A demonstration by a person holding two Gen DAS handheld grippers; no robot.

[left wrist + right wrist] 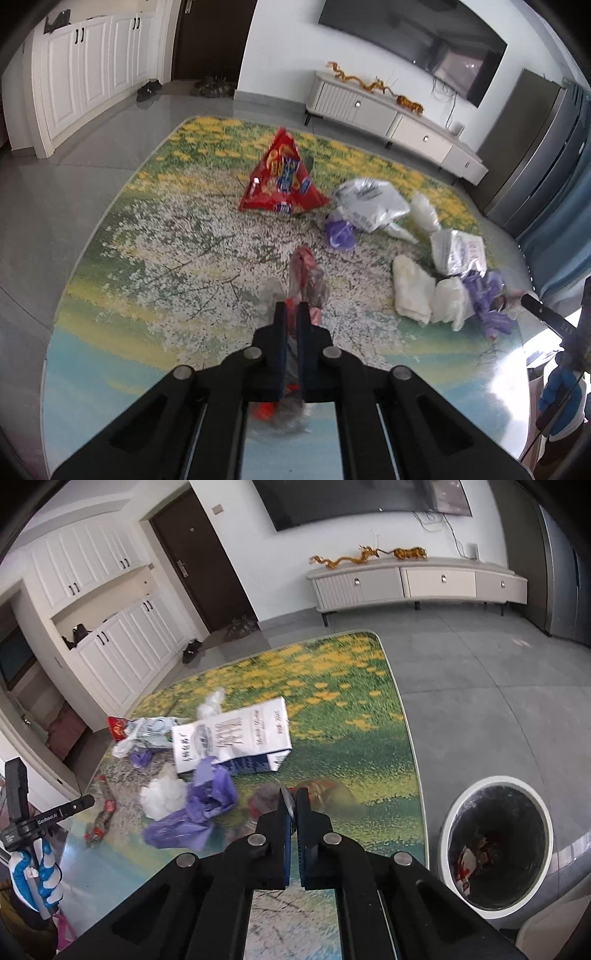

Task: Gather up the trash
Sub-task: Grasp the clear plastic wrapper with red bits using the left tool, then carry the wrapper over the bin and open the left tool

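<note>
Both grippers are clenched on trash over my flower-printed desk (332, 716): my left gripper (291, 306) pinches a crinkled clear-and-red wrapper (306, 277), and my right gripper (293, 795) grips a thin bit of clear, reddish wrapper (321, 788) at its tips. Beside the desk on the floor stands the white-rimmed bin (495, 845) with scraps already inside. Left on the desk are the white printed box (232, 738), the purple bag (207, 805), a red snack bag (284, 177) and white tissues (162, 797).
</note>
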